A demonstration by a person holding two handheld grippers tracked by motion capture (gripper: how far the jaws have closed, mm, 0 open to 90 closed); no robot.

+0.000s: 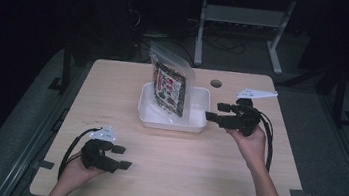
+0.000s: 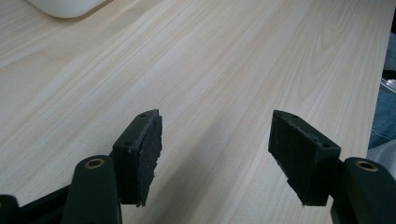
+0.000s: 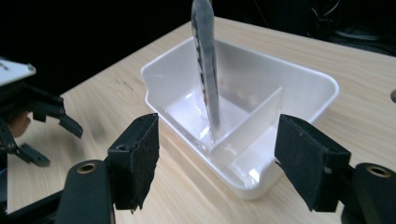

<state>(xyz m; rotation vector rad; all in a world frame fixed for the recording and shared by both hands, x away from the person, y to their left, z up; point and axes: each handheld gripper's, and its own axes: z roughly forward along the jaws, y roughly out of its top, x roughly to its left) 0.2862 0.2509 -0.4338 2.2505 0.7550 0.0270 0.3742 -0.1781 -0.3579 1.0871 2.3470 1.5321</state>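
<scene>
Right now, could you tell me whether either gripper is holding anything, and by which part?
Nothing is held. The left gripper is open over bare table; the right gripper is open beside the white bin, apart from the upright bag.

— How's the light?
— Dim room, black beyond the table [image 1: 113, 85]. Light falls from above; glare whitens the tray [image 1: 197, 123].
— Sharpness?
— High view soft and grainy; the bag [image 3: 205, 70] blurs close up.
</scene>
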